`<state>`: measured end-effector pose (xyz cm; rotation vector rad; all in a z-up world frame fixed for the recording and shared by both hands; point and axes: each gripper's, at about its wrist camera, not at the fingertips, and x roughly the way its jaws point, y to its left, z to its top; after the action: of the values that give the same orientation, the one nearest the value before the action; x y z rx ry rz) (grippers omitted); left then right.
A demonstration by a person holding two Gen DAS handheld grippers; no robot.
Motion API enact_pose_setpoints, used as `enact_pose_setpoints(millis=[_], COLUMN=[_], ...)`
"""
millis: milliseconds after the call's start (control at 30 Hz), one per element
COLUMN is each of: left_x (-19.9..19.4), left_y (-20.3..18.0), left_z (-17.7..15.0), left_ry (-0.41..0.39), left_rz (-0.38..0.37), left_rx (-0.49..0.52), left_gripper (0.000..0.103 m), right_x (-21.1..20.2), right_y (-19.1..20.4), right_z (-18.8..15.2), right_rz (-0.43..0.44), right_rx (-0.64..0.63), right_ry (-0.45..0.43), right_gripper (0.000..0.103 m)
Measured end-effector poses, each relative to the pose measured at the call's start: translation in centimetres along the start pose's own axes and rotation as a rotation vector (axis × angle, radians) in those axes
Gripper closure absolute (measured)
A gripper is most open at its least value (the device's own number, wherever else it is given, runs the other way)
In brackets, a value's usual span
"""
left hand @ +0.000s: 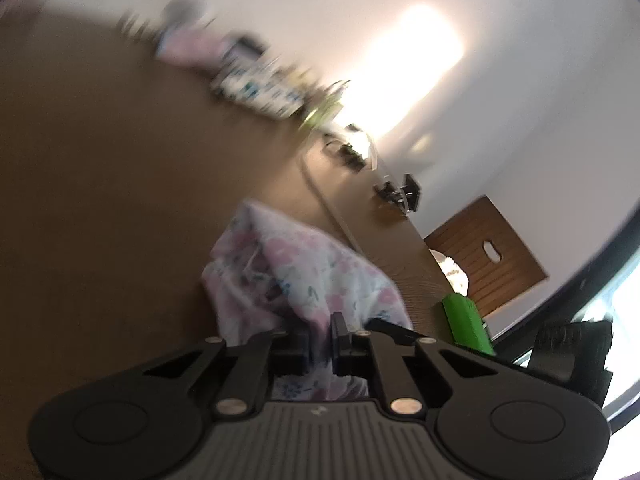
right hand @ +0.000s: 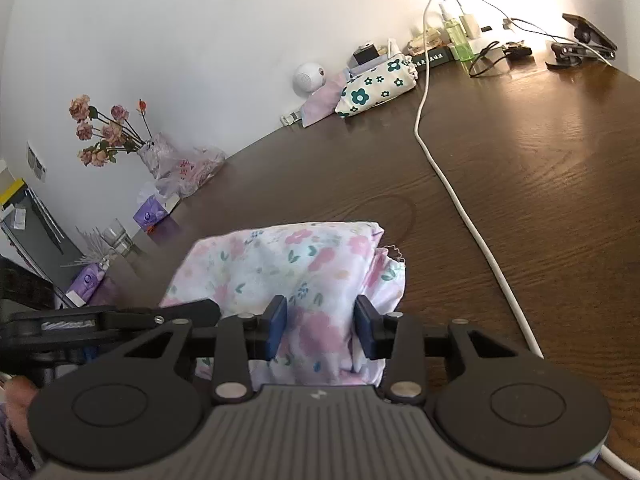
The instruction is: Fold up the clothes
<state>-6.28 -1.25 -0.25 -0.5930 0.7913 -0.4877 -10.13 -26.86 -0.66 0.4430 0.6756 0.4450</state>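
A folded floral garment (right hand: pixel 288 264), white with pink flowers, lies on the dark wooden table (right hand: pixel 540 168). My right gripper (right hand: pixel 322 328) is open, its blue pads either side of the garment's near fold. My left gripper (left hand: pixel 320 344) is shut on the same garment (left hand: pixel 304 272), with cloth pinched between its pads. The left wrist view is tilted and blurred. The left gripper's arm also shows at the left of the right wrist view (right hand: pixel 120 316).
A white cable (right hand: pixel 460 204) runs across the table to the right of the garment. Along the wall stand a flower vase (right hand: pixel 152 156), tissue packs (right hand: pixel 154 210), a glass (right hand: pixel 118 236), a flowered pouch (right hand: pixel 376 88), a green bottle (right hand: pixel 460 40) and chargers. A wooden chair back (left hand: pixel 488 248) stands beyond the table edge.
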Motion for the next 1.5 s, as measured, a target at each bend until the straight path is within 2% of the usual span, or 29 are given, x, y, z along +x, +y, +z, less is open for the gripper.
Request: enact_pose_setpoints(millis=[100, 133, 167, 233, 267, 300, 467, 533, 600, 667, 700, 767, 800, 833, 867, 1067, 1167, 1233, 1267, 1333, 1367, 1467, 1500], left_x=[-0.5, -1.1, -1.6, -2.7, -3.2, -3.3, -1.3, -0.2, 0.4, 1.0, 1.4, 2.2, 2.4, 2.4, 2.3, 2.2, 2.1, 2.4, 2.5, 2.6, 2.7, 2.8, 2.8], left_y=[1.5, 1.4, 1.2, 0.7, 0.5, 0.4, 0.6, 1.1, 1.5, 1.4, 1.4, 1.7, 2.0, 2.1, 2.2, 3.2, 3.9, 4.2, 4.2, 4.0, 3.9, 3.7, 3.6], left_z=[0.5, 0.6, 0.7, 0.9, 1.0, 1.2, 2.2, 2.5, 2.8, 3.1, 3.2, 3.3, 3.3, 3.2, 3.0, 2.6, 2.6, 2.6, 2.5, 2.5, 2.5, 2.5, 2.6], left_ry=[0.014, 0.009, 0.002, -0.033, -0.063, -0.076, -0.082, -0.064, -0.057, -0.042, -0.026, 0.008, 0.016, 0.013, 0.008, 0.018, 0.034, 0.051, 0.059, 0.061, 0.064, 0.071, 0.072], left_rz=[-0.046, -0.048, -0.046, -0.021, 0.007, 0.032, 0.139, 0.134, 0.120, 0.100, 0.083, 0.040, 0.010, -0.022, -0.052, -0.138, -0.191, -0.202, -0.204, -0.190, -0.183, -0.154, -0.141], left_rx=[-0.072, -0.050, -0.020, 0.034, 0.045, 0.049, 0.040, 0.023, 0.007, -0.007, -0.017, -0.046, -0.068, -0.077, -0.083, -0.124, -0.155, -0.161, -0.158, -0.148, -0.140, -0.118, -0.113], left_gripper=[0.081, 0.066, 0.049, 0.032, 0.026, 0.025, 0.026, 0.027, 0.028, 0.030, 0.034, 0.056, 0.062, 0.073, 0.078, 0.086, 0.087, 0.087, 0.087, 0.087, 0.087, 0.085, 0.083], right_x=[-0.3, -0.6, -1.1, -1.6, -1.7, -1.8, -0.4, 0.1, 0.2, 0.2, 0.2, 0.3, 0.4, 0.4, 0.5, 0.6, 0.7, 0.9, 1.0, 1.4, 1.6, 1.7, 1.6], right_y=[0.1, 0.2, 0.3, 0.3, 0.2, 0.2, -0.5, -0.8, -0.7, -0.6, -0.6, -0.6, -0.6, -0.7, -0.8, -1.2, -1.7, -2.0, -2.1, -2.2, -2.2, -2.5, -2.4], right_z=[0.1, 0.2, 0.3, 0.6, 0.8, 0.9, 1.1, 1.1, 1.1, 1.0, 1.0, 0.9, 0.9, 0.9, 1.0, 1.1, 1.2, 1.2, 1.2, 1.1, 1.1, 1.0, 1.1], right_rz=[-0.001, -0.003, -0.008, -0.015, -0.020, -0.026, -0.072, -0.066, -0.063, -0.055, -0.049, -0.034, -0.030, -0.026, -0.019, 0.065, 0.134, 0.179, 0.175, 0.166, 0.162, 0.168, 0.162], right_rx=[-0.006, -0.010, -0.014, -0.020, -0.023, -0.025, 0.006, 0.026, 0.019, 0.014, 0.014, 0.015, 0.017, 0.019, 0.023, 0.055, 0.100, 0.135, 0.142, 0.157, 0.164, 0.193, 0.184], right_ry=[-0.008, -0.019, -0.036, -0.061, -0.070, -0.077, -0.054, -0.044, -0.041, -0.041, -0.042, -0.042, -0.043, -0.043, -0.043, -0.045, -0.038, -0.030, -0.018, 0.004, 0.015, 0.029, 0.027], right_gripper=[0.066, 0.066, 0.062, 0.052, 0.046, 0.043, 0.040, 0.039, 0.032, 0.025, 0.025, 0.026, 0.026, 0.026, 0.027, 0.028, 0.028, 0.028, 0.028, 0.045, 0.061, 0.063, 0.061])
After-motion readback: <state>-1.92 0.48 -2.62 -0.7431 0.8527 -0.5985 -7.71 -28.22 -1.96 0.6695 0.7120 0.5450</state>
